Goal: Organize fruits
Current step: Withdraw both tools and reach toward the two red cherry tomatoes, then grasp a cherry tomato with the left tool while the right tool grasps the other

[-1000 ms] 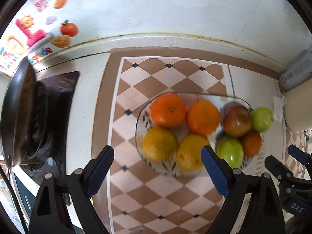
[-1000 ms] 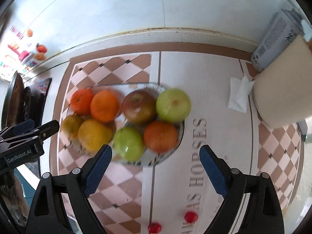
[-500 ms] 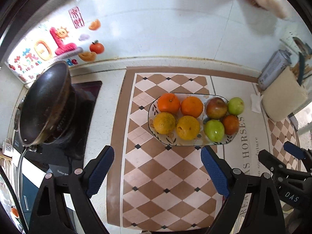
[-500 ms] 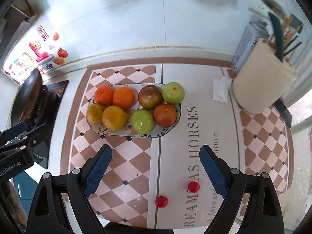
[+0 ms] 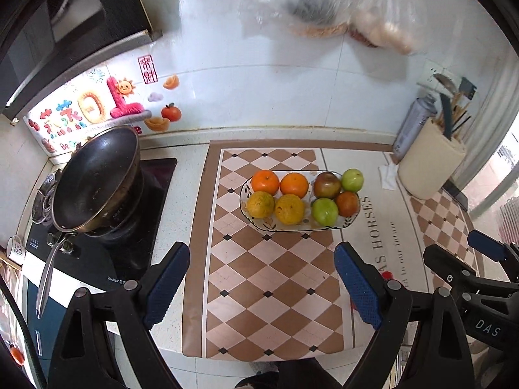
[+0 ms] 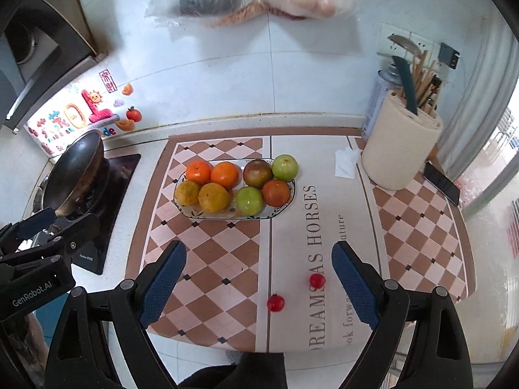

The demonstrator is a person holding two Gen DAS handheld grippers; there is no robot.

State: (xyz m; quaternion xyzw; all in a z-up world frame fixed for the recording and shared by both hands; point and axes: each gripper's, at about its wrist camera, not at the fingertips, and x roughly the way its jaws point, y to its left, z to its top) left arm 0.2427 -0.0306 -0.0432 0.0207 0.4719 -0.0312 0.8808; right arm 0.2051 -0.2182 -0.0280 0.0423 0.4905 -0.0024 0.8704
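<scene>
An oval glass dish (image 5: 348, 222) (image 6: 275, 213) on the checkered mat holds several fruits. Oranges (image 5: 265, 182) (image 6: 198, 172) and yellow citrus (image 5: 289, 209) (image 6: 214, 197) fill its left half. Green apples (image 5: 325, 211) (image 6: 249, 200) and reddish apples (image 5: 327, 184) (image 6: 258, 173) fill its right half. Two small red fruits (image 6: 275, 302) (image 6: 317, 281) lie loose on the mat near the front edge. My left gripper (image 5: 262, 287) and right gripper (image 6: 259, 287) are both open, empty and high above the counter's front edge.
A black wok (image 5: 97, 178) (image 6: 74, 175) sits on the stove at the left. A beige utensil holder (image 5: 431, 168) (image 6: 400, 155), a spray can (image 6: 378, 97), a crumpled tissue (image 6: 346, 162) and a phone (image 6: 442, 184) are at the right. Plastic bags (image 5: 324, 3) hang on the wall.
Both grippers have pulled back and up from the dish, so the whole counter now shows. Both stayed open and empty. The fruits have not moved.
</scene>
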